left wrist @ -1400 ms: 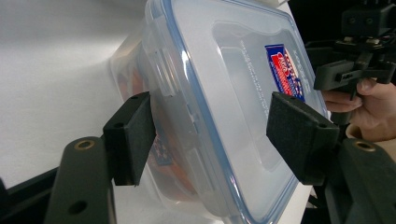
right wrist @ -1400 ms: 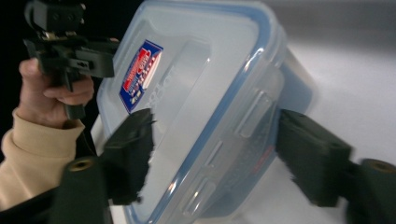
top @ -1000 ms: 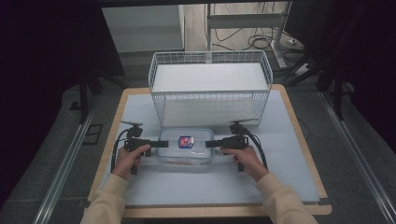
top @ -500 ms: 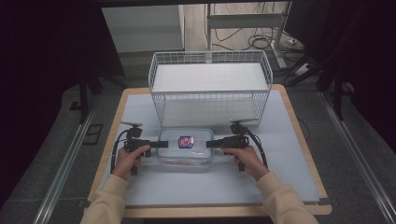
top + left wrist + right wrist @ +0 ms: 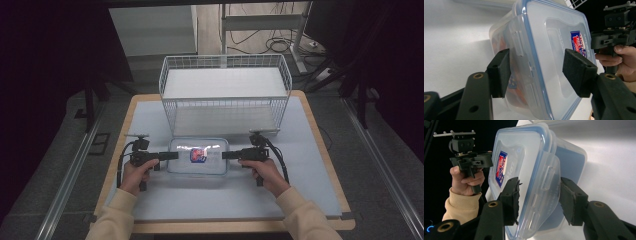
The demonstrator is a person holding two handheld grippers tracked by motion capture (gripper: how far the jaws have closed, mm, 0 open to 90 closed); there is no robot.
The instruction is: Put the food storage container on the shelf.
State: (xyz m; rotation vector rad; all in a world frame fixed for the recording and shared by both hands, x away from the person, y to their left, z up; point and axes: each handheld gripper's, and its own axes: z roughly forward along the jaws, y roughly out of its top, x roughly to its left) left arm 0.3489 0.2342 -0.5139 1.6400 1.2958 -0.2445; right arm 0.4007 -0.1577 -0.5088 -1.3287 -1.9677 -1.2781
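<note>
A clear plastic container [image 5: 197, 156] with a blue-rimmed lid and a red and blue label lies on the mat in front of the basket. My left gripper [image 5: 172, 155] is at its left end and my right gripper [image 5: 226, 155] at its right end, both turned on their sides. In the left gripper view the jaws [image 5: 536, 72] straddle the latch end; one pad [image 5: 499, 72] lies against the body, the other stands just off the lid, and they have just been closing. In the right gripper view the jaws [image 5: 539, 197] have just closed on the lid and the latch flap.
A white wire basket [image 5: 225, 100] stands behind the container at the back of the table. The pale mat [image 5: 250, 200] reaches to the wooden front edge. Dark floor and metal rails lie on both sides.
</note>
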